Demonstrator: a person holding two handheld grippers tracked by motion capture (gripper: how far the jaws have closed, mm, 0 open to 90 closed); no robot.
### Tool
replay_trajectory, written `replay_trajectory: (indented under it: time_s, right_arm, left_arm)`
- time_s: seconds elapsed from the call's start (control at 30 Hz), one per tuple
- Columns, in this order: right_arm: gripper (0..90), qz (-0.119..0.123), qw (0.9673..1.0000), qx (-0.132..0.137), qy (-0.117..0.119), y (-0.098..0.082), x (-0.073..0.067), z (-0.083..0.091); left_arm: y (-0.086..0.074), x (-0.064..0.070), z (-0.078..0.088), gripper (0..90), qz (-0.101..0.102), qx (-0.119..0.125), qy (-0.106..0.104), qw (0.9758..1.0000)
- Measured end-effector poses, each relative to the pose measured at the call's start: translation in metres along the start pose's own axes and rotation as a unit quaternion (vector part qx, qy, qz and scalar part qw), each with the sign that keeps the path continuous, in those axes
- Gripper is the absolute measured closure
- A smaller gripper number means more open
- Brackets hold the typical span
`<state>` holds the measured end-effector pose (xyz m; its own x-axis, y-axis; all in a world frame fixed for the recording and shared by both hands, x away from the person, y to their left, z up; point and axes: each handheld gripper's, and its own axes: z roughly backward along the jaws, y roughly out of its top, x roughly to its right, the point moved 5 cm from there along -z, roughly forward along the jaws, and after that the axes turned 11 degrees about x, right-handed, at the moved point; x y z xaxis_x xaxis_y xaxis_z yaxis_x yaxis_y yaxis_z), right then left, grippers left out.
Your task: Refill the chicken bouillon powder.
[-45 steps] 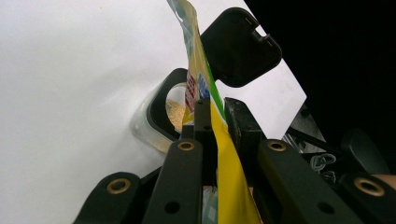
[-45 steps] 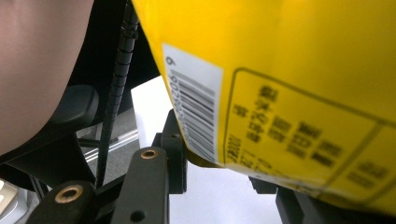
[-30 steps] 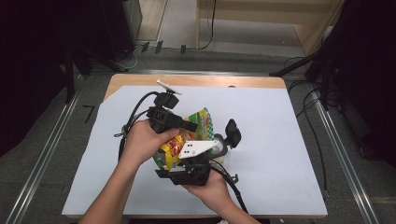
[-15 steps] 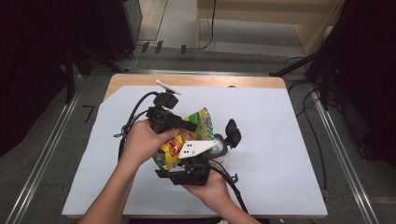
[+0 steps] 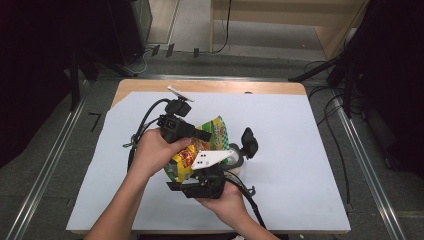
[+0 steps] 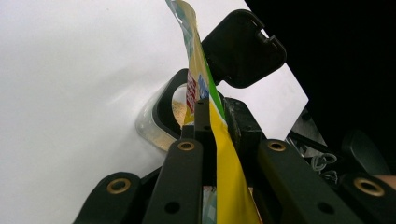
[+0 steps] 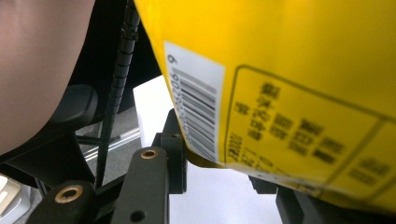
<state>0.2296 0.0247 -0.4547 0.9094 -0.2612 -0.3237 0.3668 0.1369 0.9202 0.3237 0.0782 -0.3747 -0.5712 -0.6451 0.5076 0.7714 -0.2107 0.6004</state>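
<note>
A yellow and green snack bag (image 5: 214,131) is held up over the middle of the table. My left gripper (image 5: 204,136) is shut on it, and in the left gripper view the jaws (image 6: 205,114) pinch the bag (image 6: 226,177) edge-on. Just beyond the bag is a clear container (image 6: 156,126), tilted with its mouth toward the bag, pale grains inside and its black flip lid (image 6: 243,46) open. My right gripper (image 5: 227,167) comes in from below and grips that container (image 5: 236,161). In the right gripper view the bag's barcode side (image 7: 303,70) hangs over the jaws (image 7: 219,163) and hides the grip.
A white sheet (image 5: 300,150) covers the wooden table (image 5: 210,86). Black cables (image 5: 142,125) trail from both grippers across the near left. Metal rails (image 5: 370,165) and dark floor lie past the table's sides.
</note>
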Motion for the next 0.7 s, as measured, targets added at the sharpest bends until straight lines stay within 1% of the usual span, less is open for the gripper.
replay_trajectory:
  time_s: [0.23,0.3,0.7]
  right_arm:
    - [65.9,0.001,1.0,0.001,0.0,-0.0008,0.0005,-0.0001]
    - [65.9,-0.001,1.0,0.0,0.0,-0.0012,0.0009,0.0002]
    - [65.9,0.001,1.0,-0.003,0.0,-0.0017,0.002,0.0013]
  left_arm:
    - [-0.0002,-0.0002,-0.0008,84.6,-0.001,-0.001,0.001,1.0]
    - [-0.0003,-0.0006,-0.0012,84.5,0.0,-0.001,-0.002,1.0]
    - [-0.0006,0.0,-0.0028,84.2,-0.001,-0.001,-0.002,1.0]
